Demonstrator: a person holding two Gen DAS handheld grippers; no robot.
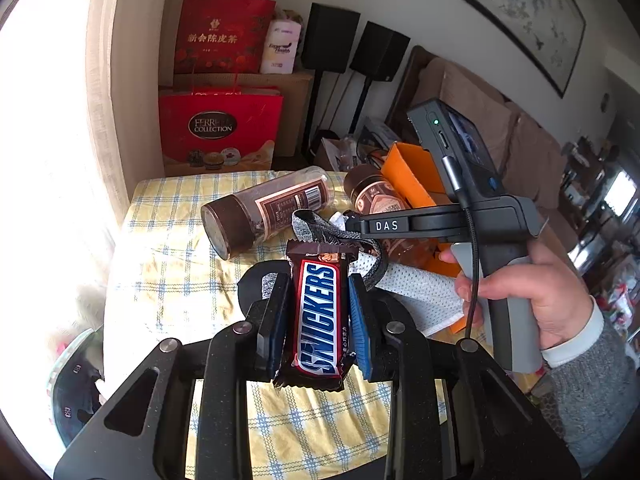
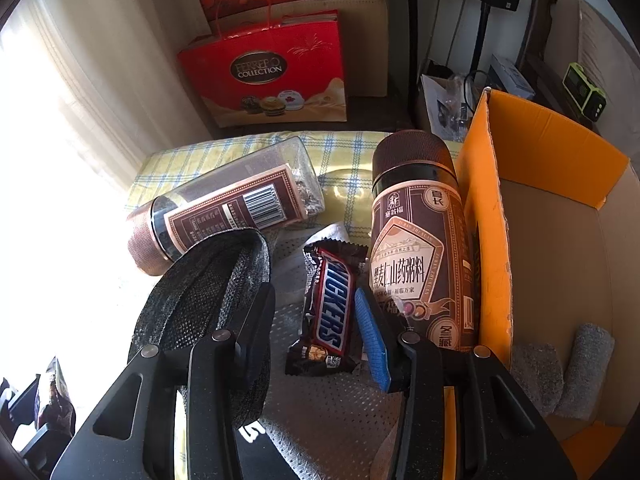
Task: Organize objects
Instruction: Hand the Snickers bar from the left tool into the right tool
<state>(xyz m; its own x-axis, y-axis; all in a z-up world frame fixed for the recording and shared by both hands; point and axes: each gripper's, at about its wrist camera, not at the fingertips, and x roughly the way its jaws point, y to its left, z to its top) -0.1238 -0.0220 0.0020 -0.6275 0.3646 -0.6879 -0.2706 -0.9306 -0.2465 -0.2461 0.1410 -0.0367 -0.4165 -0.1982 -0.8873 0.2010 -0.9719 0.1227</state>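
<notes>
My left gripper (image 1: 319, 280) is shut on a Snickers bar (image 1: 318, 314) and holds it above the yellow checked tablecloth (image 1: 168, 272). My right gripper (image 2: 314, 296) is open, its fingers on either side of a second Snickers bar (image 2: 330, 308) that lies on a white mesh cloth (image 2: 332, 412). A dark mesh strap (image 2: 208, 288) lies over its left finger. One brown jar (image 2: 228, 212) lies on its side; another brown jar (image 2: 420, 248) stands upright beside the orange cardboard box (image 2: 560, 208). In the left wrist view the right gripper (image 1: 352, 226) reaches over the cloth (image 1: 420, 300).
Two grey rolled items (image 2: 560, 372) lie inside the box. Red gift bags (image 2: 272, 72) and cardboard cartons stand behind the table by the wall. Black speaker stands (image 1: 360, 52) and a sofa are at the back right. A bright window is at the left.
</notes>
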